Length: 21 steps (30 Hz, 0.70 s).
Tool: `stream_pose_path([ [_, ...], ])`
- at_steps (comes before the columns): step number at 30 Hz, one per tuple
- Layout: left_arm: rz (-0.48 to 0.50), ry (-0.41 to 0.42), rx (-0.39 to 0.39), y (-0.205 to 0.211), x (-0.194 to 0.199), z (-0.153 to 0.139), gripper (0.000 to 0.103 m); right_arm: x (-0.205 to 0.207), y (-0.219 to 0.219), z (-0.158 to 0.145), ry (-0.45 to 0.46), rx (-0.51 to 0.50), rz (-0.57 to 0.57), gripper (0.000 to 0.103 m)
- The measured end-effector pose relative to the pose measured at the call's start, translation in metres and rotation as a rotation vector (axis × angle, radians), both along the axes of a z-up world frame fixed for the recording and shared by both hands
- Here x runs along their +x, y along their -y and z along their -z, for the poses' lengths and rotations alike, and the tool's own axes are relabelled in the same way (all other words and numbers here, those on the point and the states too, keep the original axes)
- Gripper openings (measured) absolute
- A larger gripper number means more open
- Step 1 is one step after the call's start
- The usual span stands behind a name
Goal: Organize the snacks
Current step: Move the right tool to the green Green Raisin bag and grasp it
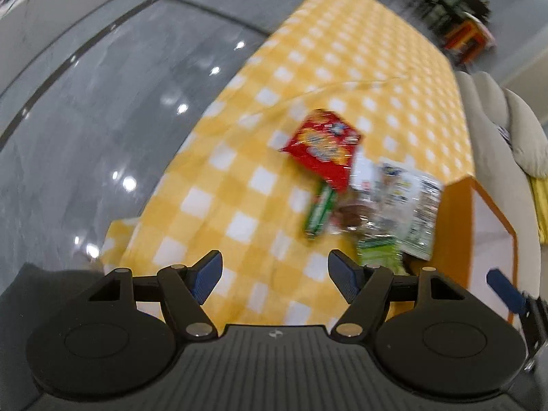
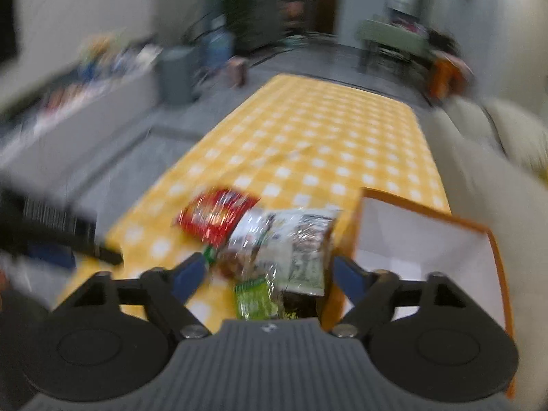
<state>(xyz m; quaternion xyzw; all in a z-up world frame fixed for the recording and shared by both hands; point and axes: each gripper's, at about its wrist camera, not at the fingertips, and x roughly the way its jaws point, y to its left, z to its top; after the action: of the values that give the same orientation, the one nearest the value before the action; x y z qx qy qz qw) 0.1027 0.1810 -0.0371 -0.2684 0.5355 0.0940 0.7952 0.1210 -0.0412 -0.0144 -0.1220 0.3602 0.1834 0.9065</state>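
A heap of snack packets lies on the yellow checked tablecloth (image 1: pixel 342 51): a red packet (image 1: pixel 323 147), a green stick pack (image 1: pixel 320 212), a white printed bag (image 1: pixel 407 202) and a light green packet (image 1: pixel 378 253). My left gripper (image 1: pixel 275 279) is open and empty, above the cloth, short of the heap. My right gripper (image 2: pixel 269 275) is open and empty, hovering near the same heap: red packet (image 2: pixel 214 215), white bag (image 2: pixel 294 239), green packet (image 2: pixel 255 298). Both views are blurred.
An orange box with a white inside (image 2: pixel 424 246) stands open right of the heap; it also shows in the left wrist view (image 1: pixel 459 226). A cream sofa (image 1: pixel 496 130) runs along the table's right side. Grey tiled floor (image 1: pixel 102 109) lies to the left. The left gripper's body (image 2: pixel 51 229) shows at left.
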Motion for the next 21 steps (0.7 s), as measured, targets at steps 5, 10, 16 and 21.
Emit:
stream_pose_path([
  [5, -0.039, -0.043, -0.033, -0.018, 0.006, 0.015, 0.082, 0.0, -0.034, 0.035, -0.014, -0.227, -0.141, 0.082],
  [10, -0.055, -0.044, -0.05, -0.027, 0.006, 0.018, 0.082, 0.012, -0.058, 0.067, -0.045, -0.331, -0.116, 0.082],
  [16, -0.065, -0.064, -0.031, -0.034, 0.004, 0.022, 0.082, 0.025, -0.078, 0.116, -0.051, -0.506, -0.051, 0.082],
  [21, -0.067, -0.09, 0.039, -0.032, 0.006, 0.023, 0.082, 0.035, -0.073, 0.134, -0.04, -0.517, -0.002, 0.076],
])
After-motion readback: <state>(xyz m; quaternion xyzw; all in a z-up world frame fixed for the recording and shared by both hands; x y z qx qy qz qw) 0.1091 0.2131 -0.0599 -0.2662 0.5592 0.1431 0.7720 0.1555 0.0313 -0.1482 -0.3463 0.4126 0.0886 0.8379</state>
